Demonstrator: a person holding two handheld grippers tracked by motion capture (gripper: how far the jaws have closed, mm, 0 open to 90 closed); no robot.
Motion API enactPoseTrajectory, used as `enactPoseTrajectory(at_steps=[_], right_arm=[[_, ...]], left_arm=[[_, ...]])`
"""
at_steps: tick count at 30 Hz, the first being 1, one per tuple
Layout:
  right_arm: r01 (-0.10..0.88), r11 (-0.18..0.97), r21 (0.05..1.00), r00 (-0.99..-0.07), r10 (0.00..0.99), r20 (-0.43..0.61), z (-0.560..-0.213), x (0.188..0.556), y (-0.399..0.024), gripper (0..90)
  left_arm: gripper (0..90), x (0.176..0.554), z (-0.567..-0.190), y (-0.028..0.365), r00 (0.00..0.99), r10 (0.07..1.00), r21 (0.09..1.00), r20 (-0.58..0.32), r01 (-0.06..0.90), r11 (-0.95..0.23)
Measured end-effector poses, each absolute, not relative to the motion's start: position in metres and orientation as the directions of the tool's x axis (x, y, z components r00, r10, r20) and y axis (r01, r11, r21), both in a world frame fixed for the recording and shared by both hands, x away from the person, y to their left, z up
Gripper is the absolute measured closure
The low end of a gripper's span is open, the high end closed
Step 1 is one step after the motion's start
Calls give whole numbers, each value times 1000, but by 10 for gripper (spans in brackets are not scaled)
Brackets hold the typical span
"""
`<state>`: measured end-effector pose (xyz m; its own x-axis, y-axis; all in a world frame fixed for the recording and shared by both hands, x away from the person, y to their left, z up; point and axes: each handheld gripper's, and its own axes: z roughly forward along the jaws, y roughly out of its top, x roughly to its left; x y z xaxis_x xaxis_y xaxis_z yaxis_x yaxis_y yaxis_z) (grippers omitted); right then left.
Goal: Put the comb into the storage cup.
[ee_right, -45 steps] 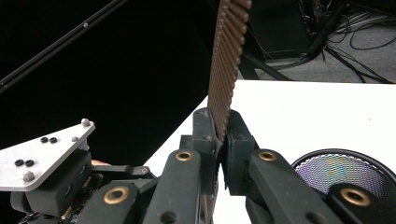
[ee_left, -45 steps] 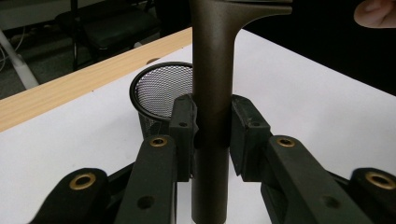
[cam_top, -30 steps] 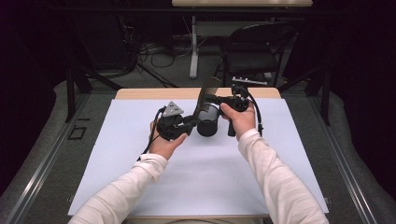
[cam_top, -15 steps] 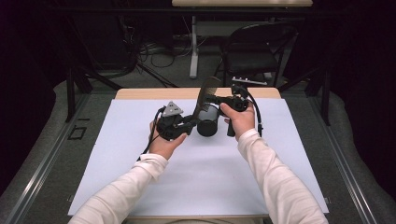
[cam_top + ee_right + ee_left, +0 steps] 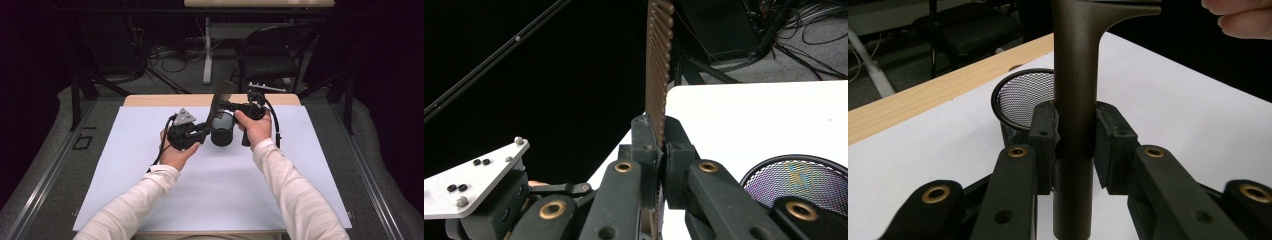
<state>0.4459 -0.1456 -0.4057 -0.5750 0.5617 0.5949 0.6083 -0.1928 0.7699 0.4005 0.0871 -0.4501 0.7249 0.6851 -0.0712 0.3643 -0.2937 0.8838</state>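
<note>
table: white sheet (image 5: 150,180) over a wooden top, wood edge showing at the far side. Both forearms come in from the near side & meet over the middle-far part.
step in hand: looks like a two-claw carry of a comb toward the mesh cup, judging by the layout. Comb is up off the table, not yet in the cup.
mesh cup: black wire-mesh cup (image 5: 222,132) stands upright on the sheet between the two hands, mouth up; in the left gripper view it sits just behind the clamped handle (image 5: 1020,102).
comb: dark bronze comb (image 5: 221,96), held in the air right above the cup, tilted, toothed end up & toward the far side.
left gripper: (image 5: 1075,135) clamped tight on the comb's round handle, pads on both sides, handle running on down below them.
right gripper: (image 5: 659,145) closed on the toothed part, teeth row rising straight up betw. the pads.
left hand pose: (image 5: 176,152) left of the cup, palm up under the tool, claw pointing right.
right hand pose: (image 5: 257,127) right of the cup, a bit farther off, claw pointing left; cable loops down beside the wrist.
next move calls for: prob. one claw lets go so the other can swing the handle end over the cup mouth & lower it in. Needs the comb near upright, else it catches the rim.
</note>
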Motion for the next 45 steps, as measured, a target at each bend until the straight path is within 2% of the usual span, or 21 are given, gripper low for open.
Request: enactPoseTrajectory(at_steps=[23, 45], right_arm=[[586, -210, 783, -582, 564, 586, -405, 444, -143, 874], [543, -205, 815, -597, 588, 546, -401, 443, -146, 874]], left_arm=[[711, 400, -449, 88, 724, 686, 892, -72, 354, -281], [459, 400, -448, 90, 717, 692, 903, -87, 350, -249]])
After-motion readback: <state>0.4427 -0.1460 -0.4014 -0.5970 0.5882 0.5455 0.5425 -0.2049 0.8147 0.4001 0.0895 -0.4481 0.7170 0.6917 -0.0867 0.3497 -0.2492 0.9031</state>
